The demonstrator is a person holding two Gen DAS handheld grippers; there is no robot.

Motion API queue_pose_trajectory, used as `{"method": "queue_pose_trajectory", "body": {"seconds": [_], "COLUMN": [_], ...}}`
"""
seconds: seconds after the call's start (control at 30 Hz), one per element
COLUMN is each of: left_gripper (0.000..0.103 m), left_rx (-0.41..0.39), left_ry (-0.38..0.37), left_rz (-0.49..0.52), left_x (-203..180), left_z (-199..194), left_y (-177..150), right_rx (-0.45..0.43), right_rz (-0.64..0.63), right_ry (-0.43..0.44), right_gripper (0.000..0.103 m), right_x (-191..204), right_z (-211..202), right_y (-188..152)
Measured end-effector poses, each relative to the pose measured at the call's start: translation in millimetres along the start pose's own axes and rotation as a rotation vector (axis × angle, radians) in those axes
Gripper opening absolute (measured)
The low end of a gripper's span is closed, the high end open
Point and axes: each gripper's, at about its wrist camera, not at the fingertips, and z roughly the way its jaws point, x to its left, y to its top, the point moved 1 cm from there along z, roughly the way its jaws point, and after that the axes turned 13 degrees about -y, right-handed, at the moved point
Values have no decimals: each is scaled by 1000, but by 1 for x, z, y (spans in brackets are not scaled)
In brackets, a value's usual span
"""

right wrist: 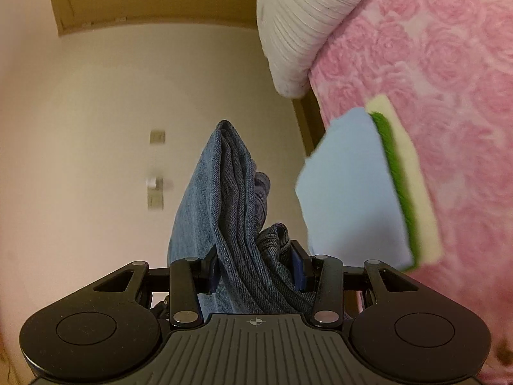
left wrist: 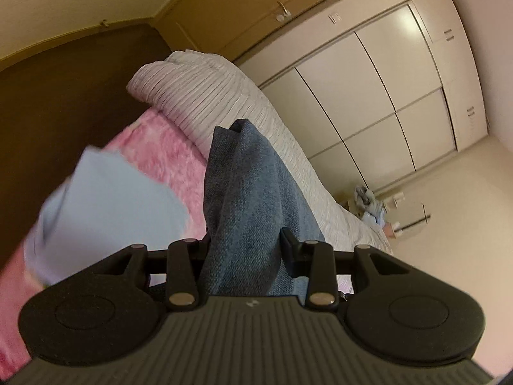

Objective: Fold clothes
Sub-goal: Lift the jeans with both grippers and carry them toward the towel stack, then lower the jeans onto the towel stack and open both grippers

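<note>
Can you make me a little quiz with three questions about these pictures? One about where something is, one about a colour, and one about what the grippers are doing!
1. Where does the pile of folded clothes lie?
A. on the pink blanket
B. on the floor
C. inside the wardrobe

2. What colour is the top piece of that pile?
A. red
B. light blue
C. black

3. What are the two grippers doing?
A. both open and holding nothing
B. both shut on the denim
C. one is holding a pillow

Answers:
1. A, the folded clothes rest on the pink blanket that covers the bed.
2. B, the top piece is light blue, with a green and a pale yellow one under it.
3. B, the left gripper and the right gripper each pinch a bunch of blue denim.
</note>
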Motion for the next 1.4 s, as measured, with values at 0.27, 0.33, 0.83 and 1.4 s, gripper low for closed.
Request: {"method": "queue_pose_trajectory", "body": {"seconds": [0.27,0.33,0.83,1.4], "left_gripper": [33,33,34,30], "left_rx": [116,144,250,105], "left_ry": [-37,-28,109,269], "left_rz": [-6,-33,-136,128], "left_x": [70,90,205,160], "left_z": [57,68,114,76], "left_y": [76,79,53,76], "right_rx": [-114,-121,-46,-325], "right_rz": [76,104,163,-323], "right_ry": [-40,-67,-305,-597], "right_gripper": [42,42,45,53], "right_x": [22,16,-62,2], "right_z": [72,85,160,125], "right_y": [37,42,56,60]}}
